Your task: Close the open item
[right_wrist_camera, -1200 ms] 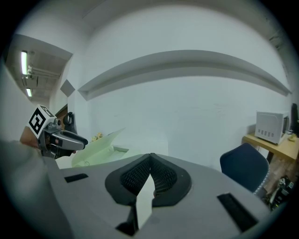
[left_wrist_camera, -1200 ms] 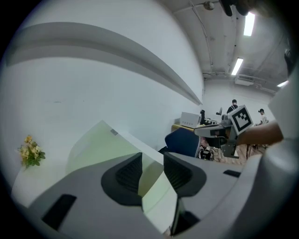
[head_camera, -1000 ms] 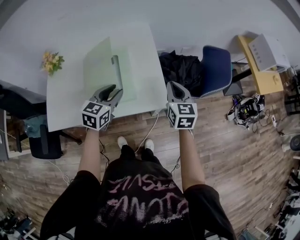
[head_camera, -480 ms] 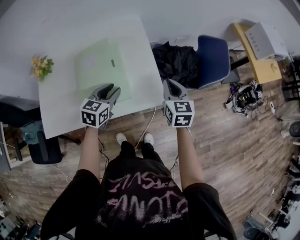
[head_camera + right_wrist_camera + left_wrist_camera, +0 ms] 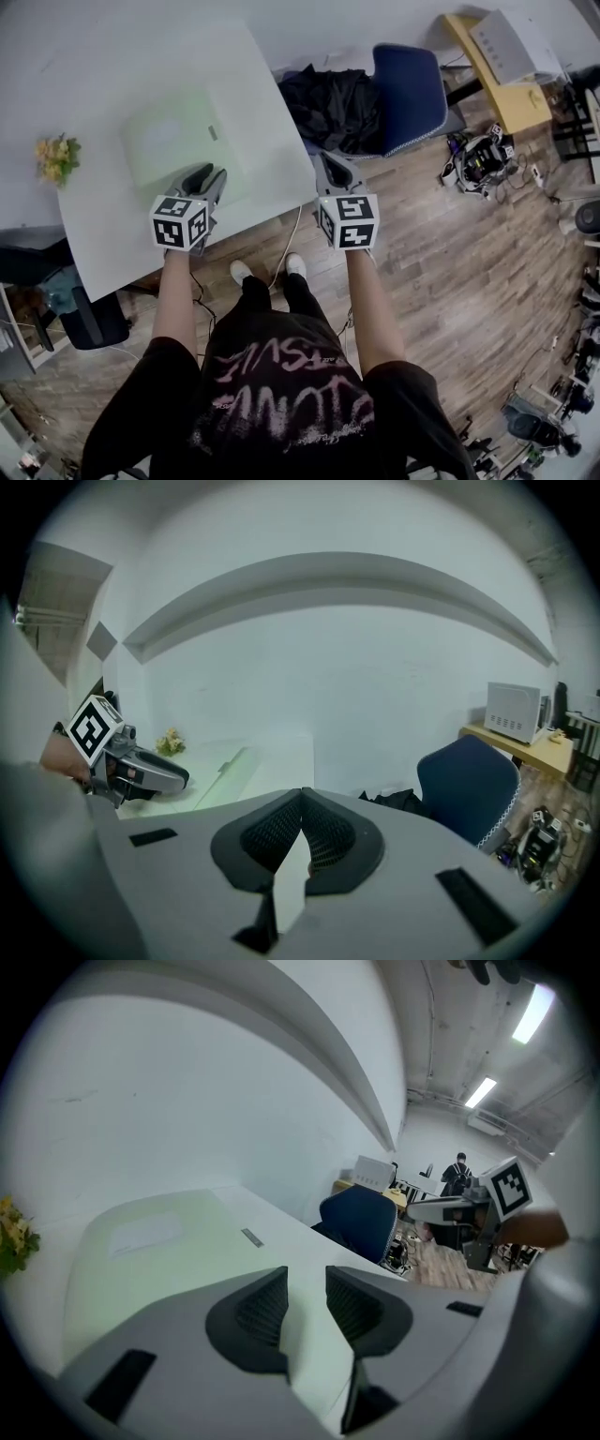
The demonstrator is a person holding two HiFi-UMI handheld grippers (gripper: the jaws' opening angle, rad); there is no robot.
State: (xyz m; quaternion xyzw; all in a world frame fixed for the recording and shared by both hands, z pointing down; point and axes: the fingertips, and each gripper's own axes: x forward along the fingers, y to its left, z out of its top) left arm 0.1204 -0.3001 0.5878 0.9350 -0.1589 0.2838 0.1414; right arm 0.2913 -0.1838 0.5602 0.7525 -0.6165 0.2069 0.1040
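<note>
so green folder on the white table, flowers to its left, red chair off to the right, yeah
No: the chair is blue, not red, as the head view shows. The green folder does lie on the white table, flowers to its left.

A white table (image 5: 267,112) stands by a white wall (image 5: 328,667), a blue chair (image 5: 410,89) beside it on wood floor (image 5: 469,281).

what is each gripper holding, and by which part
Nothing is held. On the left gripper the jaws stand apart, having just been closing, with nothing between them; on the right gripper they meet on nothing.
</note>
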